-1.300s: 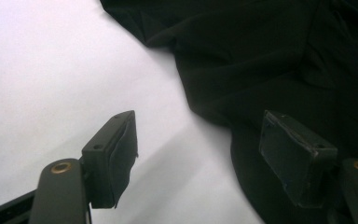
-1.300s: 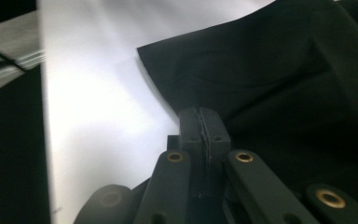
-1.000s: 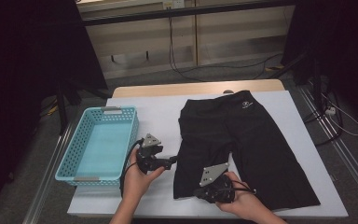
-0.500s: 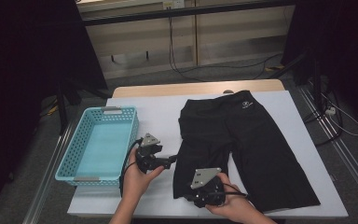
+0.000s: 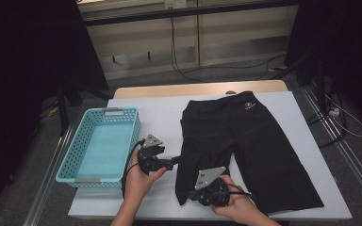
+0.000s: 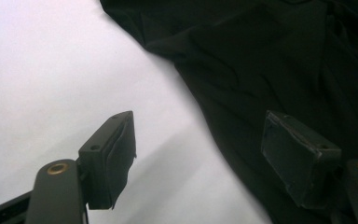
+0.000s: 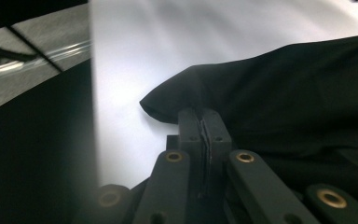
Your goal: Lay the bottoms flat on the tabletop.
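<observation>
Black shorts lie flat on the white table, waistband at the far side. My right gripper is at the near hem of the left leg. In the right gripper view its jaws have just been closing and now stand pressed together on the hem's corner of the shorts, which is slightly raised. My left gripper rests beside the left leg's outer edge. In the left gripper view it stands open, one pad over the bare table, the other over the shorts.
A light blue plastic basket stands at the table's left, right next to my left hand. The table's front edge lies just below both hands. Cables and dark stands are on the floor beyond the table.
My right hand has shifted a little to the left along the hem of the left leg. The left hand and the shorts lie as before.
</observation>
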Available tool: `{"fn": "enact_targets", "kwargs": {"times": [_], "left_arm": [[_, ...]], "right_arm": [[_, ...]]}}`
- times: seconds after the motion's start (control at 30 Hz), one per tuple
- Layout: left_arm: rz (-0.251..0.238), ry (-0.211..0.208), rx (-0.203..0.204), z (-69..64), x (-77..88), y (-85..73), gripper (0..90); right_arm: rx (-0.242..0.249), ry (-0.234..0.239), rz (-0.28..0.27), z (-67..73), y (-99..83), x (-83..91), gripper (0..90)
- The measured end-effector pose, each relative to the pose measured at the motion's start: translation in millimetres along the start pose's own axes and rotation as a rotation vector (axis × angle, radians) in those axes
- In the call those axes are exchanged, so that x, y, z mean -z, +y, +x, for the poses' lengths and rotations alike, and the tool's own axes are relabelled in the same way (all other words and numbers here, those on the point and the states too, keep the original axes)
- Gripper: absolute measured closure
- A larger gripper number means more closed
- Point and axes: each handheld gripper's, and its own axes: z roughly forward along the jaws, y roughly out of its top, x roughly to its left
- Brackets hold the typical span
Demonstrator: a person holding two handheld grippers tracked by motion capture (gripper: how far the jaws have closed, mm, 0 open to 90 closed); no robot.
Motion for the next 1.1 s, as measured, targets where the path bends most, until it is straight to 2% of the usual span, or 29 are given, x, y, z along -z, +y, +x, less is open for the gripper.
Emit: {"fn": "enact_targets", "kwargs": {"times": [0.07,0.2,0.27,0.33,0.37,0.4,0.47,0.5,0.53,0.63,0.73,0.8,0.9,1.1], "left_arm": [[0.006,-0.013,0.02,-2.0,-3.8,-0.4,30.0],[0.017,-0.021,0.031,-5.0,-15.5,1.0,37.0],[0.025,-0.031,0.035,-6.4,-21.1,1.8,44.5],[0.039,-0.021,0.023,-7.3,-27.9,2.5,48.1],[0.053,-0.028,0.025,-7.5,-30.6,2.6,55.1],[0.052,-0.015,0.023,-7.5,-33.5,2.4,57.8],[0.055,-0.003,0.022,-7.6,-36.5,2.5,60.1],[0.061,-0.003,0.016,-7.6,-36.3,3.0,65.6],[0.068,-0.02,0.025,-7.8,-36.4,3.3,71.1],[0.082,-0.017,0.006,-9.2,-36.9,4.1,78.4],[0.093,-0.064,0.039,-9.4,-37.4,4.4,89.5],[0.1,-0.064,0.039,-10.4,-36.8,5.5,89.8],[0.081,-0.076,0.065,-8.9,-30.3,7.6,90.0],[0.091,-0.081,0.07,-5.2,-19.7,4.1,90.0]], "right_arm": [[0.011,0.001,0.006,2.7,-1.9,2.1,89.2],[-0.002,0.025,-0.003,1.2,-3.1,3.9,89.2],[-0.003,0.026,-0.006,1.3,-2.9,5.2,89.1],[-0.002,0.027,-0.012,1.4,-2.8,6.6,89.1],[-0.004,0.025,-0.012,1.6,-2.6,7.1,89.1],[-0.005,0.027,-0.013,1.8,-2.4,7.8,89.1],[0.002,0.038,-0.017,1.7,-2.3,8.8,89.1],[-0.003,0.044,-0.019,2.2,-2.3,9.4,89.1],[-0.002,0.046,-0.017,2.9,-2.3,9.9,89.1],[-0.002,0.053,-0.022,4.2,-2.2,10.7,89.1],[-0.002,0.057,-0.024,5.7,-1.7,10.8,89.1],[0.0,0.062,-0.023,6.6,-1.4,11.2,89.1],[0.001,0.069,-0.027,7.2,-1.2,12.7,89.1],[-0.002,0.094,-0.042,8.8,0.2,16.0,89.1]]}}
